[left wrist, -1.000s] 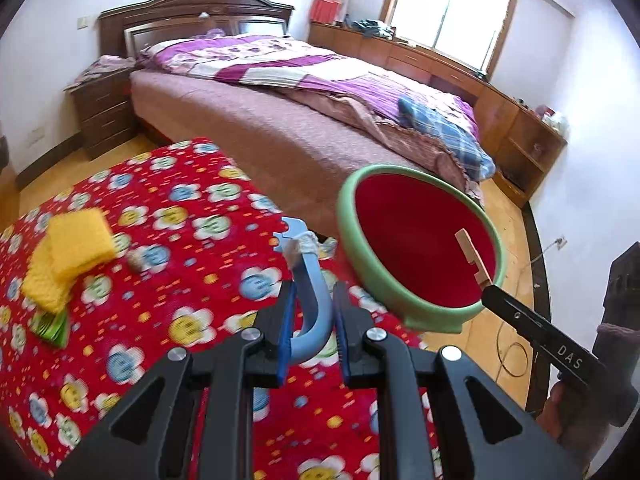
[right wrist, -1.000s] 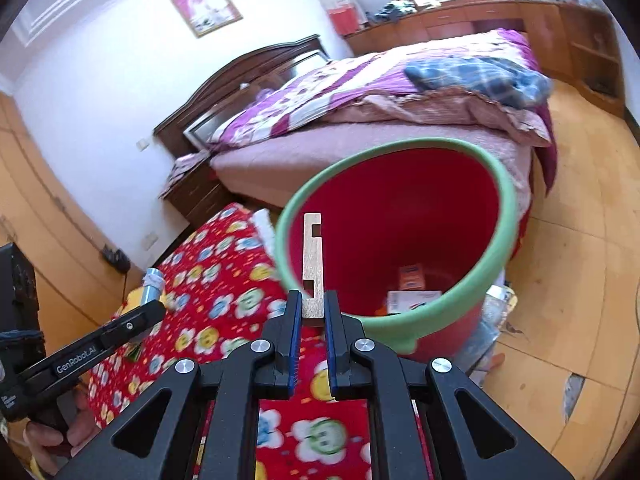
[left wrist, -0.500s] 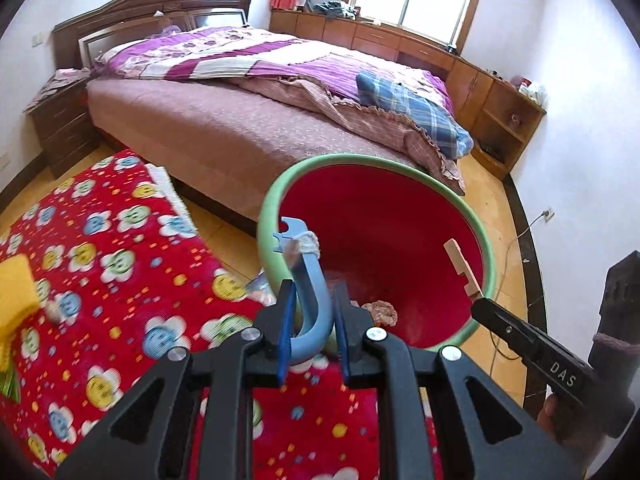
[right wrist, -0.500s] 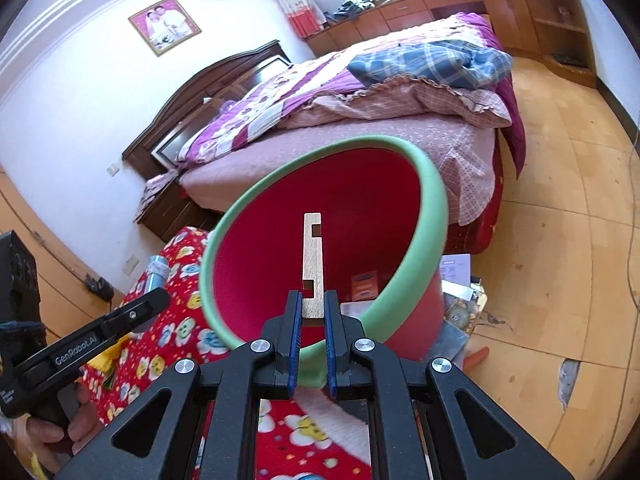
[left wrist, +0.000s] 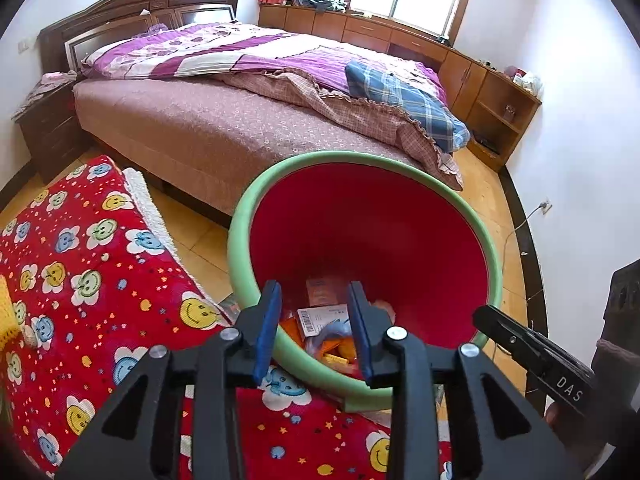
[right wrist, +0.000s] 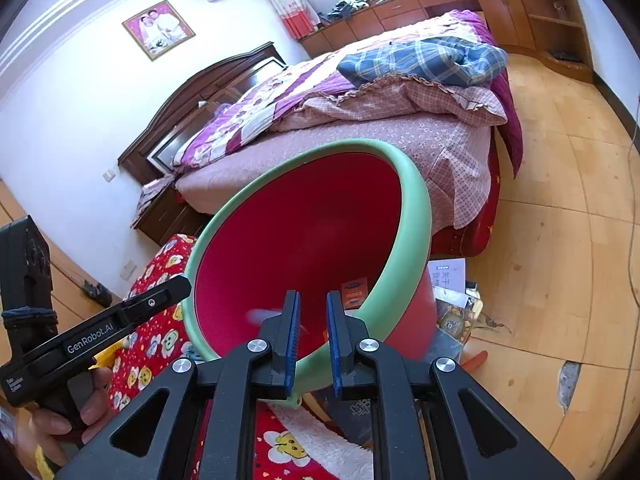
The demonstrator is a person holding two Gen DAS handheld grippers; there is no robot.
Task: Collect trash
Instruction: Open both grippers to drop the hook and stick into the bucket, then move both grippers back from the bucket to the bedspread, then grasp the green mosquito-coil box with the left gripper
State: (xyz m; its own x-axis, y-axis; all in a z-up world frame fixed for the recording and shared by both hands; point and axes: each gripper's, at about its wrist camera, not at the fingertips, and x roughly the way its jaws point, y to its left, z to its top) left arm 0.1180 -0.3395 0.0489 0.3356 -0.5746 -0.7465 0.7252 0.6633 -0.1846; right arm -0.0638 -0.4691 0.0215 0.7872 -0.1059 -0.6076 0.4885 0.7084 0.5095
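A red bin with a green rim (left wrist: 280, 168) stands tilted beside the cloth-covered table. My left gripper (left wrist: 314, 286) hangs over its mouth, jaws opening, nothing between them. Below it in the bin lie a white labelled card (left wrist: 324, 318), orange wrappers (left wrist: 340, 348) and a pale blue piece (left wrist: 334, 326). My right gripper (right wrist: 312, 295) points into the same bin (right wrist: 416, 192) from the other side, its jaws opening a little with nothing between them. An orange packet (right wrist: 354, 294) shows on the bin's floor. A blurred bluish streak (right wrist: 260, 314) shows inside the bin.
The red smiley-flower cloth (left wrist: 80, 280) covers the table to the left, with a yellow item (left wrist: 6, 312) at its edge. A large bed (left wrist: 240, 120) stands behind the bin. Papers and wrappers (right wrist: 452, 280) lie on the wooden floor by the bin.
My left gripper moved from above the cloth to over the bin, opened, and the blue hook left its jaws. The wooden strip is gone from my right gripper, whose jaws have parted.
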